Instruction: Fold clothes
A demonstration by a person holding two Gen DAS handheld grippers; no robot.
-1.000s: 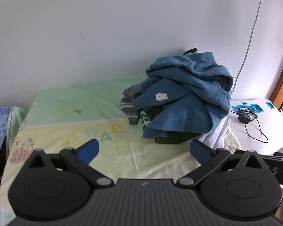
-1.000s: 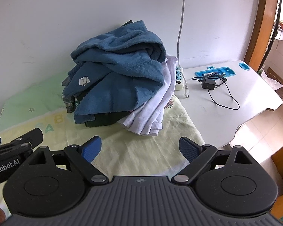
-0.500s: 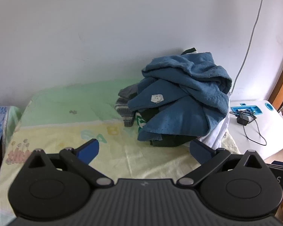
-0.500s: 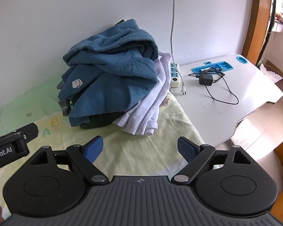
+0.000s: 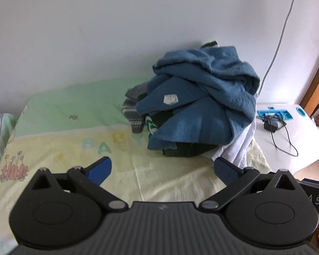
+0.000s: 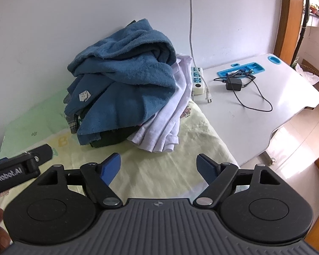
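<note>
A heap of clothes sits at the back of the bed against the wall. On top lies a crumpled blue fleece garment (image 5: 204,97) (image 6: 125,82) with a small white label. Under it are a dark garment (image 5: 187,149), a grey striped knit (image 5: 135,121) and a white shirt (image 6: 170,119) spilling to the right. My left gripper (image 5: 162,169) is open over the yellow sheet, short of the heap, with nothing between its fingers. My right gripper (image 6: 158,165) hovers in front of the white shirt; its jaws are closing slightly and hold nothing.
The bed carries a green and yellow printed sheet (image 5: 59,148). To the right stands a white table (image 6: 265,106) with a power strip (image 6: 197,80), a black adapter with cable (image 6: 234,84) and a blue tray (image 6: 242,70). A cord (image 6: 191,21) runs up the wall.
The heap has shifted left in both views as the grippers swung to the right. The right gripper's fingertips stand a little closer together than before.
</note>
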